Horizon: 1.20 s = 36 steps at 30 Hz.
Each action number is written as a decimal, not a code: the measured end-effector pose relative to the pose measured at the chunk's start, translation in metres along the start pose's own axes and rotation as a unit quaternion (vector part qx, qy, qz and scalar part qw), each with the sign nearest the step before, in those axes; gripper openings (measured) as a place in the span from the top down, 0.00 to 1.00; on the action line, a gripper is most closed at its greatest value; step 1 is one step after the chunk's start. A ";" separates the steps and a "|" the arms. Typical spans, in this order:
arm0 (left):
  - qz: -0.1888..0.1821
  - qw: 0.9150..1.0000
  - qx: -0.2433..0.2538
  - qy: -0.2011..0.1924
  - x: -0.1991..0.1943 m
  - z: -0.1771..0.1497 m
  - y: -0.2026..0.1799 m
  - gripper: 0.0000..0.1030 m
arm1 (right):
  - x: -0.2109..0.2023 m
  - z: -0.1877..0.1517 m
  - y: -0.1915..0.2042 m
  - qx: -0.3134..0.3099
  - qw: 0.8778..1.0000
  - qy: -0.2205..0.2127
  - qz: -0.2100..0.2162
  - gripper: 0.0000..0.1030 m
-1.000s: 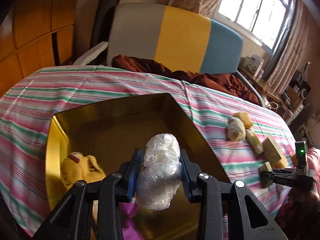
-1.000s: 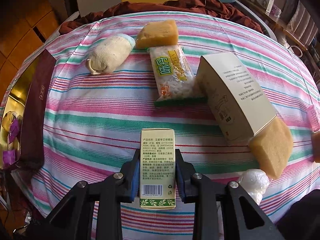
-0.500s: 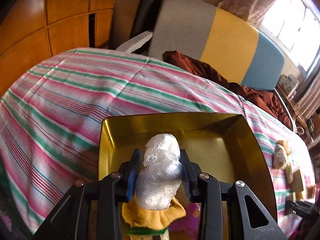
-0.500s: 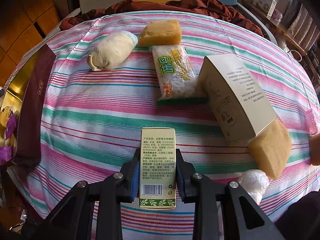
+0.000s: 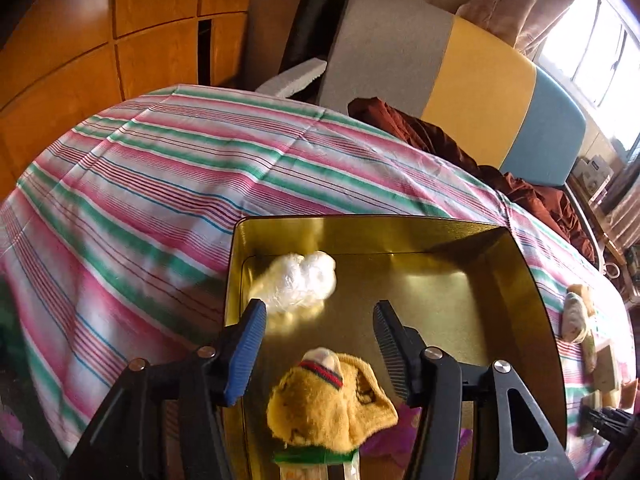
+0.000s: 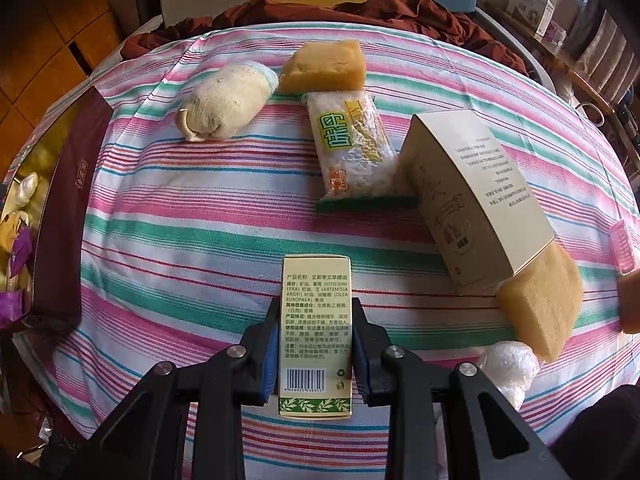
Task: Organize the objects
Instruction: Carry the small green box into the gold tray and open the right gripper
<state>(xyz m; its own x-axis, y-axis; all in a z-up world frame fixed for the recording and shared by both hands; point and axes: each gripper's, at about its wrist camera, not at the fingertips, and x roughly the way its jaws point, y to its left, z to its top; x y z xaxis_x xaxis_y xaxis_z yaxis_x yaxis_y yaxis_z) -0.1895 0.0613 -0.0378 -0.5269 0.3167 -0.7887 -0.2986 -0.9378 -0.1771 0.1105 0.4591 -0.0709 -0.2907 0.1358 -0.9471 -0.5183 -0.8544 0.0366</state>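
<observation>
In the left wrist view my left gripper (image 5: 318, 338) hangs over a gold tin box (image 5: 532, 304), and its jaws are opening with nothing between them. A white plastic-wrapped bundle (image 5: 298, 282) lies blurred in the tin's far left corner, just beyond the blue left pad. A yellow knitted sock (image 5: 332, 400) rests in the tin below the gripper. In the right wrist view my right gripper (image 6: 314, 344) is shut on a small green-and-cream carton (image 6: 315, 332), held above the striped cloth.
On the striped cloth (image 6: 200, 232) lie a cream sock roll (image 6: 226, 102), two yellow sponges (image 6: 324, 68) (image 6: 540, 304), a snack packet (image 6: 352, 144), a beige box (image 6: 476, 200) and another white bundle (image 6: 506, 368). The tin (image 6: 60, 208) sits at the left edge. A sofa (image 5: 460, 80) with brown fabric stands behind.
The left gripper has opened and let go of the white bundle, which now lies in the tin's far left corner. The right gripper still holds the carton in place.
</observation>
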 end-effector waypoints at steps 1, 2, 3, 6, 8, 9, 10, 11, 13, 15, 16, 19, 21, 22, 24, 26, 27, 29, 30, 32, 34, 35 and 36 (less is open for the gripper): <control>0.001 1.000 0.002 -0.007 -0.007 -0.004 -0.001 0.45 | 0.000 0.000 0.001 -0.001 1.000 0.000 0.001 0.71; 0.002 1.000 0.007 -0.016 -0.015 -0.008 -0.003 0.43 | -0.001 0.001 0.001 -0.004 1.000 0.000 0.001 0.71; 0.003 1.000 0.012 -0.024 -0.023 -0.013 -0.005 0.42 | -0.002 0.000 0.001 -0.005 1.000 0.000 0.002 0.71; 0.002 0.999 0.023 -0.049 -0.047 -0.028 -0.010 0.37 | -0.002 -0.001 0.004 -0.009 1.000 -0.001 0.004 0.71; -0.002 0.998 0.027 -0.062 -0.060 -0.037 -0.014 0.34 | 0.000 -0.001 0.008 -0.012 1.000 -0.002 0.005 0.71; -0.004 0.997 0.029 -0.067 -0.066 -0.041 -0.016 0.32 | 0.000 -0.001 0.009 -0.012 1.000 -0.002 0.006 0.71; -0.005 0.997 0.030 -0.072 -0.071 -0.045 -0.018 0.30 | -0.001 -0.001 0.011 -0.012 1.000 -0.003 0.006 0.71; -0.005 0.997 0.031 -0.076 -0.076 -0.050 -0.019 0.29 | -0.003 -0.001 0.013 -0.012 1.000 -0.006 0.008 0.71; -0.007 0.996 0.030 -0.081 -0.083 -0.056 -0.021 0.28 | -0.009 -0.003 0.019 -0.012 1.000 -0.017 0.014 0.71; -0.008 0.996 0.032 -0.085 -0.089 -0.061 -0.023 0.28 | -0.016 0.001 0.026 -0.015 0.999 -0.031 0.020 0.71; -0.010 0.996 0.033 -0.086 -0.092 -0.064 -0.024 0.28 | -0.019 0.002 0.030 -0.017 0.999 -0.038 0.023 0.71; -0.010 0.995 0.042 -0.092 -0.099 -0.070 -0.028 0.25 | -0.031 0.009 0.049 -0.029 0.997 -0.056 0.037 0.71; -0.012 0.994 0.047 -0.094 -0.102 -0.074 -0.030 0.25 | -0.038 0.013 0.065 -0.041 0.996 -0.068 0.050 0.71; -0.012 0.994 0.047 -0.094 -0.103 -0.075 -0.029 0.25 | -0.042 0.016 0.075 -0.048 0.994 -0.074 0.057 0.71; -0.014 0.995 0.046 -0.093 -0.105 -0.077 -0.027 0.24 | -0.051 0.021 0.096 -0.066 0.992 -0.086 0.073 0.71; -0.015 0.995 0.042 -0.093 -0.106 -0.078 -0.025 0.22 | -0.061 0.029 0.116 -0.084 0.988 -0.096 0.091 0.71; -0.015 0.995 0.040 -0.092 -0.106 -0.079 -0.024 0.22 | -0.064 0.030 0.128 -0.093 0.985 -0.101 0.102 0.71; -0.015 0.995 0.033 -0.090 -0.107 -0.081 -0.020 0.22 | -0.070 0.036 0.153 -0.112 0.980 -0.109 0.123 0.71; -0.015 0.996 0.029 -0.089 -0.107 -0.081 -0.018 0.22 | -0.072 0.038 0.165 -0.122 0.977 -0.110 0.134 0.71; -0.016 0.996 0.024 -0.090 -0.108 -0.082 -0.014 0.16 | -0.071 0.041 0.191 -0.142 0.972 -0.106 0.152 0.71; -0.017 0.995 0.019 -0.092 -0.111 -0.083 -0.008 0.10 | -0.064 0.041 0.216 -0.163 0.969 -0.096 0.156 0.71; -0.017 0.995 0.016 -0.094 -0.112 -0.084 -0.006 0.09 | -0.058 0.040 0.228 -0.172 0.968 -0.089 0.157 0.71; -0.015 0.995 0.012 -0.095 -0.112 -0.084 -0.003 0.09 | -0.051 0.038 0.239 -0.181 0.967 -0.081 0.160 0.71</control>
<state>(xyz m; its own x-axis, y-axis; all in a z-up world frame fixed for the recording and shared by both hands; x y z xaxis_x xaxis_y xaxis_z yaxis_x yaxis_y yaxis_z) -0.0623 0.0165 0.0016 -0.6582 0.3673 -0.6572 -0.3340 -0.9248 -0.1824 -0.0296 0.2671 -0.0013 -0.5270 -0.1134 -0.8423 -0.0737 -0.9812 0.1782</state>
